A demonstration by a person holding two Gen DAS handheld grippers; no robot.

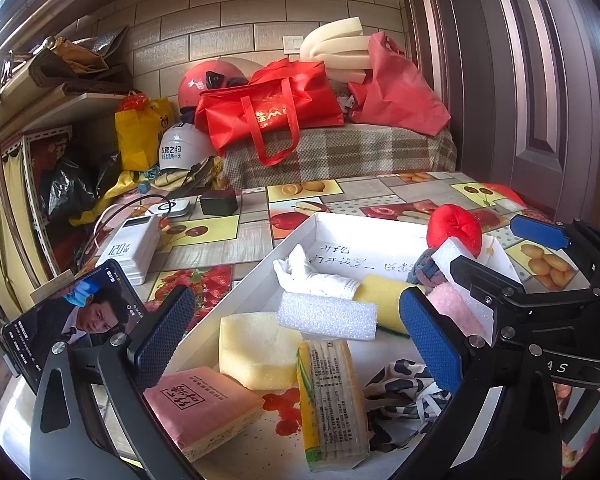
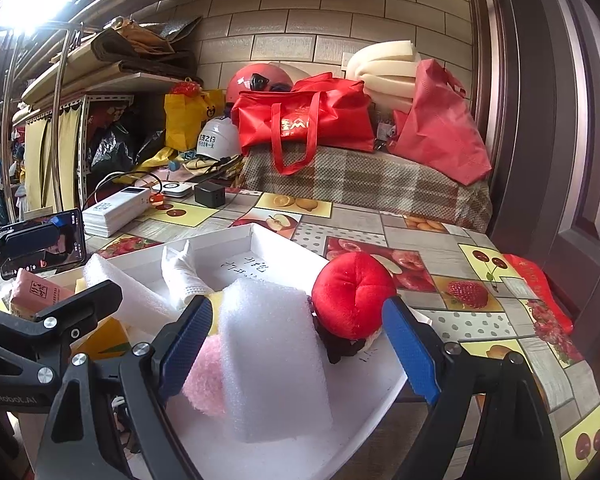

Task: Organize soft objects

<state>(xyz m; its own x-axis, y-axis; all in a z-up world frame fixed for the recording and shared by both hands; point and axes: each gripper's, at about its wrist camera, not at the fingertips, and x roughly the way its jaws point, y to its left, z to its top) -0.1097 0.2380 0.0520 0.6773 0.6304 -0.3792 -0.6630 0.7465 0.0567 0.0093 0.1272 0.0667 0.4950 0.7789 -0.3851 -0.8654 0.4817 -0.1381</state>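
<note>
A white tray [image 1: 316,220] on the fruit-print table holds soft items. My left gripper [image 1: 296,338] is open above a yellow sponge [image 1: 256,356], a white foam block [image 1: 326,316], a yellow tissue pack [image 1: 332,400] and a pink tissue pack [image 1: 204,408]; its pads touch none of them. A white glove [image 1: 312,276] lies further in. My right gripper [image 2: 300,348] is open around a bigger white foam block [image 2: 272,360] that rests in the tray [image 2: 252,232]. A pink fluffy piece [image 2: 204,380] lies beside it, and a red plush [image 2: 352,296] behind it.
A phone [image 1: 76,320] leans at the table's left, with a white power bank [image 1: 132,244] and a black charger [image 1: 218,202] behind it. Red bags [image 1: 268,108] sit on a plaid-covered bench at the back. A dark door [image 1: 540,80] stands to the right.
</note>
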